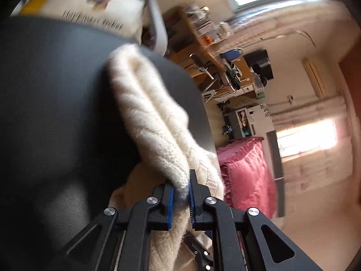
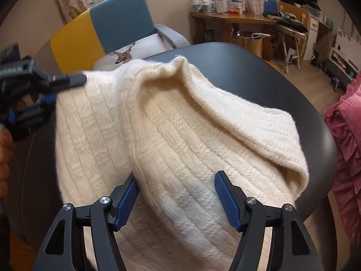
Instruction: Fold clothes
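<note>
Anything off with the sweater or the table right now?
Nothing damaged. The cream sweater is bunched and hangs over the near edge of the dark table, one edge pinched in the left tool; the right tool is open.

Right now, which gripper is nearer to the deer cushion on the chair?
Left. The left gripper grips the cream knit sweater at its far edge, just before the deer cushion. The right gripper hangs open over the sweater's near part, farther from it.

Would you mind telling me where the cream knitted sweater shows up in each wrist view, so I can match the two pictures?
Left wrist view: cream knitted sweater runs from upper centre down to the left gripper, pinched there.
Right wrist view: sweater fills the centre, above the right gripper.
Shared landmark: the dark round table beneath it.
</note>
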`<state>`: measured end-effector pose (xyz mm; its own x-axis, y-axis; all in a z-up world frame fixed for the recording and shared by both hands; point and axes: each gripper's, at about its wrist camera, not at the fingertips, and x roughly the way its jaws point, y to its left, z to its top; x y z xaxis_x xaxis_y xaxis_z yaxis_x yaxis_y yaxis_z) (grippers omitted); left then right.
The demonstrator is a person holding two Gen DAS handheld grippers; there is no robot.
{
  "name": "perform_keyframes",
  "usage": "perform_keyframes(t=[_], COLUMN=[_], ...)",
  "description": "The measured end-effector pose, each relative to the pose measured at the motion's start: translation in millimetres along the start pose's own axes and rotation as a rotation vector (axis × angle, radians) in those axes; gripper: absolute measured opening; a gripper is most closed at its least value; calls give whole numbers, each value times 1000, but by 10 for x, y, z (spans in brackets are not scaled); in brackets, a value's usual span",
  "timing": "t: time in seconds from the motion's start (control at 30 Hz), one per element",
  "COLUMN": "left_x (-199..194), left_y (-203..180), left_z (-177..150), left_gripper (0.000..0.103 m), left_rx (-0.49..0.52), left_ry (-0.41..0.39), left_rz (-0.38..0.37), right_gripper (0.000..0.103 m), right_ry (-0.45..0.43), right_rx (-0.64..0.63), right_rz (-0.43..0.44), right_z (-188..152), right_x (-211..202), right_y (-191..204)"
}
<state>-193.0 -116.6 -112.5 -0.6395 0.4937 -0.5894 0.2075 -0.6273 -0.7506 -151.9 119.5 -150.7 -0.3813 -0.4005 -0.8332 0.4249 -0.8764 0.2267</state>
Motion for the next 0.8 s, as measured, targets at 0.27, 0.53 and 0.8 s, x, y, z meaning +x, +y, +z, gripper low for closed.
perform_keyframes(t=[0.27, 0.53, 0.8], left_x=[-158, -287, -464], left_y=[50, 469, 862], left_z=[-1, -396, -734], left_gripper=[11, 12, 46], left_rx=[109, -49, -178], left_ry=[34, 47, 83], left_rz=[139, 79, 24], right_gripper=[69, 69, 14], right_ry=[-35, 115, 37], right_rx=[135, 200, -62], right_rz=[354, 366, 40], right_z=[269, 483, 569], right_x=[-160, 307, 486], right_y=[92, 269, 583])
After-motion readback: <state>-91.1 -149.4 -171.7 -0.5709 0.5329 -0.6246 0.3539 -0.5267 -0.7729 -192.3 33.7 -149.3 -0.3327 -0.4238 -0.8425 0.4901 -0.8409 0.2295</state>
